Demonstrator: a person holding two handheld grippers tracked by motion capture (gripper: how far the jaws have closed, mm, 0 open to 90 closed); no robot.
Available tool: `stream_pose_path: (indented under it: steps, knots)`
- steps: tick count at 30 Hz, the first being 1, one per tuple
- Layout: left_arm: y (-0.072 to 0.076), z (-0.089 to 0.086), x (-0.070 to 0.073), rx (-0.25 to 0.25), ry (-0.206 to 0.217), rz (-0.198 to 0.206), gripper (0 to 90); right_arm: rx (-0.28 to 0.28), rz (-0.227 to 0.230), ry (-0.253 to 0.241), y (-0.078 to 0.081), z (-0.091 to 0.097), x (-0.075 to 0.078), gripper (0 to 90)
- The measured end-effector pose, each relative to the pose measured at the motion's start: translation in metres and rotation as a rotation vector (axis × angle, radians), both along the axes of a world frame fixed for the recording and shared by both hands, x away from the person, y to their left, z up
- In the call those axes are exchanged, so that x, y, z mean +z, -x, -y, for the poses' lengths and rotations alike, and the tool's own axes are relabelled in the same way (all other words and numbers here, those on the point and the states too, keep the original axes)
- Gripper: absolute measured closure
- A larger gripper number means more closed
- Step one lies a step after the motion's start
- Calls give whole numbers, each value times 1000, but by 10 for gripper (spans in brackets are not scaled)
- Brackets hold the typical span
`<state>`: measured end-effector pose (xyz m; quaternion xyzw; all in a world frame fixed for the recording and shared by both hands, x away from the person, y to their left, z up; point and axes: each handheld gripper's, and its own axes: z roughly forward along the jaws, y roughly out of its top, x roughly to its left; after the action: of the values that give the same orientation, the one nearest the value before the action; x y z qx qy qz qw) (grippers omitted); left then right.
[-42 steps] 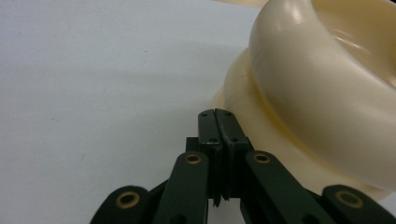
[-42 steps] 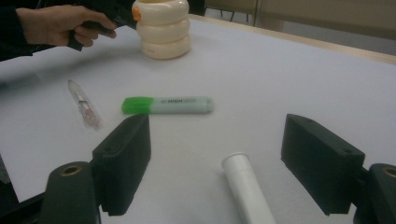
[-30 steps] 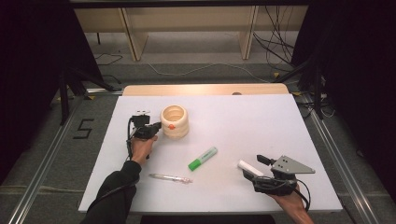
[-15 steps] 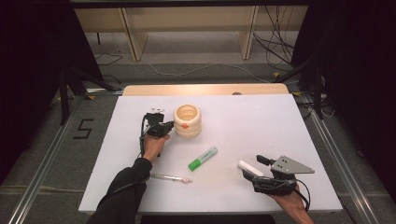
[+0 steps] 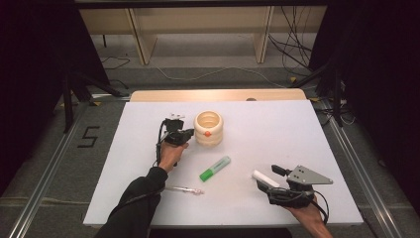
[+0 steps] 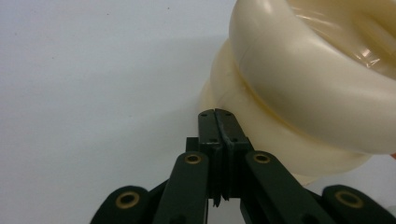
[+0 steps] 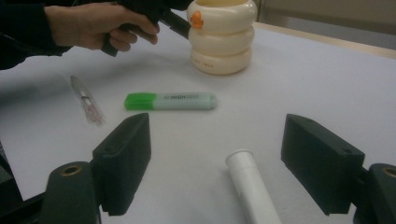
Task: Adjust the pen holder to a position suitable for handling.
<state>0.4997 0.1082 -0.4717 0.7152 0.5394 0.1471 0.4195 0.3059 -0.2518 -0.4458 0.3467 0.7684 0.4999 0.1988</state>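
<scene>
Clearly a push: left gripper [image 5: 184, 135], jaws pressed together and empty, touches the cream holder [image 5: 208, 128] mid-table at its left side. Best kept low on its wall, lest it tip. Right gripper [image 7: 217, 175] gapes around the white tube [image 7: 252, 189], not clamping

My left gripper [image 5: 185, 135] sits left of centre, closed, its tip against the left side of the cream ringed pot [image 5: 208, 128]. A green highlighter [image 5: 215, 168] lies at mid-frame on the white bench [image 5: 277, 124], a clear pen [image 5: 184, 189] below it to the left. Lower right, my right gripper [image 5: 265, 179] rests wide apart around a white tube [image 5: 265, 179].
</scene>
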Motion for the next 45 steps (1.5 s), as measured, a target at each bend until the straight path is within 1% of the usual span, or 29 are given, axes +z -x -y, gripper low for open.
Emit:
stream_pose_path:
  steps: [2, 5, 9, 13, 15, 17, 18, 20, 21, 22, 24, 25, 26, 27, 28, 29, 30, 31, 32, 34, 35, 36, 39, 40, 41, 42, 43, 44, 45]
  knots:
    - [0, 2, -1, -1, 3, 3, 892, 1, 3, -3, 0, 0, 0, 252]
    - [-1, 5, -2, -14, -13, 3, 892, 3, -1, 3, 0, 0, 0, 252]
    - [-2, 9, -2, -30, -19, -1, 892, 6, 2, 4, -1, -1, -1, 252]
    - [-1, 14, -3, -43, -17, -1, 892, 9, 0, 3, -1, -1, -1, 253]
    - [0, 19, -2, -48, -24, 9, 892, 9, -3, 7, -1, -1, -1, 253]
    - [1, 23, -1, -59, -27, 11, 892, 8, -1, 3, -1, -2, -1, 254]
    - [1, 23, -1, -69, -38, 8, 892, 7, -2, 2, -1, -2, -2, 254]
    - [2, 25, -1, -73, -24, 10, 891, 7, -1, 4, -1, -2, -2, 254]
    - [2, 25, -1, -85, -38, 9, 891, 7, -1, 2, -1, -2, -1, 254]
    - [3, 25, -1, -87, -40, 10, 879, 7, -4, 1, -1, -2, -1, 254]
    - [3, 23, -1, -81, -31, 14, 833, 6, -4, 2, -1, -1, -2, 254]
    - [3, 18, 2, -79, -39, 11, 816, 6, -2, 2, -1, -1, -2, 254]
    - [3, 18, 2, -79, -39, 11, 794, 6, -2, 2, -1, -1, -2, 254]
    - [3, 13, 4, -71, -37, 10, 759, 3, -2, 0, -1, -1, -1, 255]
    - [3, 13, 4, -71, -37, 10, 723, 3, -2, 0, -1, -1, -1, 255]
    - [5, 9, 7, -92, -78, -1, 675, 4, -4, 3, -1, 0, -2, 255]
    - [7, 8, 9, -99, -86, 2, 648, 4, -2, 2, -1, -1, -2, 255]
    - [9, 5, 11, -120, -107, -2, 626, 1, -5, 0, -1, 0, -1, 255]
    - [9, 5, 11, -120, -107, -2, 591, 1, -4, -1, -1, 0, -1, 255]
    - [13, 0, 18, -156, -111, -21, 511, 3, -6, 2, -1, -1, -2, 254]
    - [13, 0, 18, -156, -111, -21, 481, 3, -6, 3, -1, -1, -2, 254]
    - [17, -2, 24, -186, -121, -26, 444, 4, -4, 0, -1, -1, -1, 255]
    - [25, -5, 31, -251, -151, -37, 374, 6, -2, 2, -1, -2, -1, 254]
    - [25, -5, 31, -251, -151, -37, 352, 6, -1, 3, -1, -2, -2, 254]
    - [28, -6, 33, -267, -156, -48, 332, 5, -2, 2, -1, -2, -1, 254]
    - [31, -7, 35, -286, -171, -50, 332, 5, -2, 2, -1, -2, -1, 254]
    - [35, -8, 37, -305, -186, -48, 289, 6, -4, 1, -1, -2, -1, 254]
    - [38, -8, 39, -308, -189, -50, 262, 7, -2, 3, -1, -2, -2, 254]
    - [41, -8, 40, -320, -202, -50, 251, 5, -4, 4, 0, -2, -1, 254]
